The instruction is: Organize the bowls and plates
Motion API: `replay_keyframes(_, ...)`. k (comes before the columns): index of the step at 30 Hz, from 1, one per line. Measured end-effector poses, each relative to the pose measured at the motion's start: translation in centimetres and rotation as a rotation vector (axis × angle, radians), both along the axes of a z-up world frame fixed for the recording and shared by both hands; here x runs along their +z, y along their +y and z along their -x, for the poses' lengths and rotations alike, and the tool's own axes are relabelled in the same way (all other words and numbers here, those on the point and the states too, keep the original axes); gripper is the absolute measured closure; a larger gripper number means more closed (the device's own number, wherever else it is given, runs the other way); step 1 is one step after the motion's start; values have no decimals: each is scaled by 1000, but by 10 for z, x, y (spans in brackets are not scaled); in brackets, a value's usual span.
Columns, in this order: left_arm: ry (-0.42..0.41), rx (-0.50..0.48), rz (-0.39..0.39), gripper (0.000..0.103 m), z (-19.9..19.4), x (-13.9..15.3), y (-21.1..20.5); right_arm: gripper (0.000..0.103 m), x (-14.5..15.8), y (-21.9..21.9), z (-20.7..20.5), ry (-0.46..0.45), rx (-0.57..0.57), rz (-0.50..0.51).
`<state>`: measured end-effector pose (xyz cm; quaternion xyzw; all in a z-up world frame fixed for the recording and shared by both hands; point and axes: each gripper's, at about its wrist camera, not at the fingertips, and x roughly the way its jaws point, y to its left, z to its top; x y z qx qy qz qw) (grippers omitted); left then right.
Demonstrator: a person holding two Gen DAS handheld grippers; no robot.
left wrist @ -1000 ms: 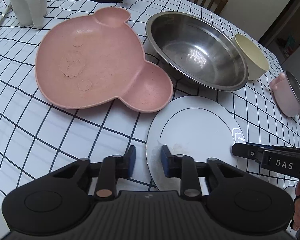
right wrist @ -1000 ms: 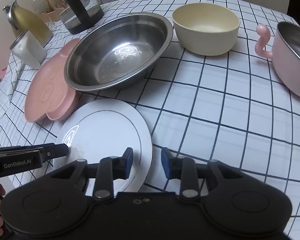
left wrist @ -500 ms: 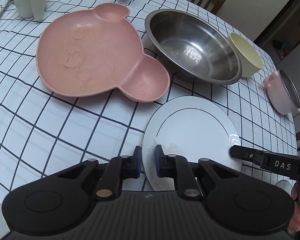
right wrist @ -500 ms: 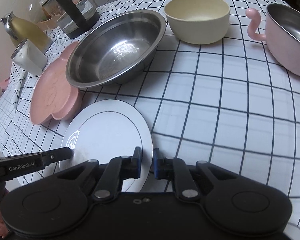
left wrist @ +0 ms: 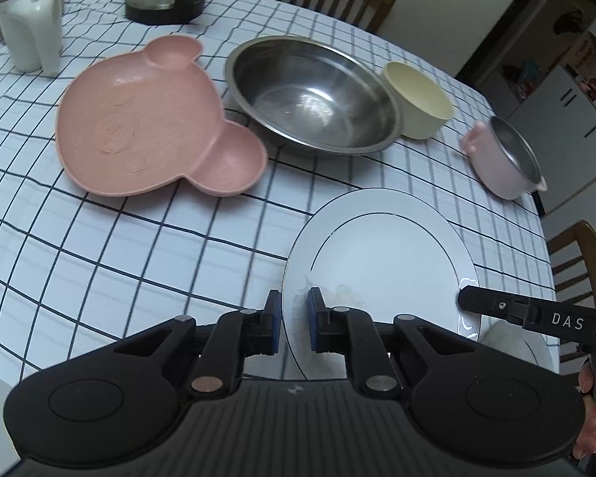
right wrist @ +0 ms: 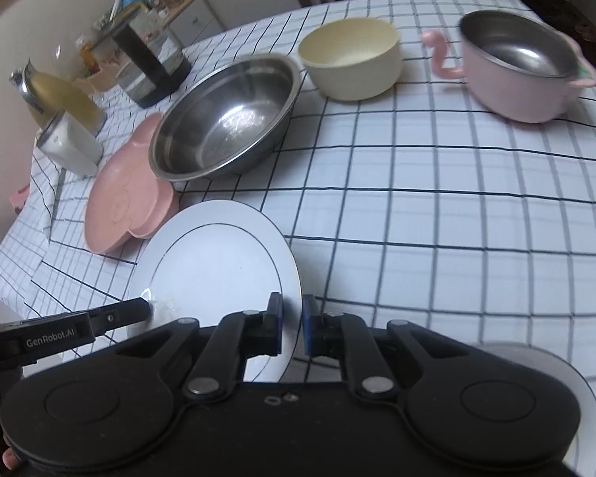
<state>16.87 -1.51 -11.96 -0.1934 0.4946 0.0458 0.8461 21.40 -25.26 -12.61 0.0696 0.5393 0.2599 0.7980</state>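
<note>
Checked tablecloth is covering the whole table, with open cloth sitting left of the plate and chairs crowding the far and right edges. Plate's hanging tilted near the front edge, both grippers pinching its rim: left gripper on the near-left side, right gripper on the opposite side, both angling downward. Pink tray, steel bowl, cream bowl and pink pot are sitting well beyond it.

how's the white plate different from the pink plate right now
The white plate is round with a thin dark ring; the pink plate is bear-shaped with ear compartments. The white plate is pinched at its rim by the left tongs and right tongs; the pink plate lies untouched on the checked tablecloth. Both are empty.
</note>
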Motion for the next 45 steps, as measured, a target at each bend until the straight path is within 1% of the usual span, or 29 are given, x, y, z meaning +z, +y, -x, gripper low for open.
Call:
replay_keyframes(6,-28,-87,2,91,7,20,-30,93,23,-33,26,-34,-72,-16)
replay_keyframes(12,-38,-209,4,91,8,25,-67,93,32,-75,54,-40,-180,-26)
replay_keyframes(20,-21,-366,-11,91,10,15,-122,94,22,-129,90,-10,-328,-34)
replay_keyframes(25,-12,-451,-36,91,9,4,-154,94,12,-159,108,17,-405,-28)
replay_keyframes(29,14,-488,-47,91,7,-7,-167,94,1,-173,117,39,-444,-21)
replay_keyframes(33,22,-517,-76,91,7,-12,-177,93,-8,-179,122,54,-452,-7)
replay_keyframes(39,46,-532,-107,91,4,-23,-183,93,-16,-181,121,73,-453,4)
replay_keyframes(45,60,-540,-114,90,1,-29,-184,94,-21,-179,117,79,-444,16)
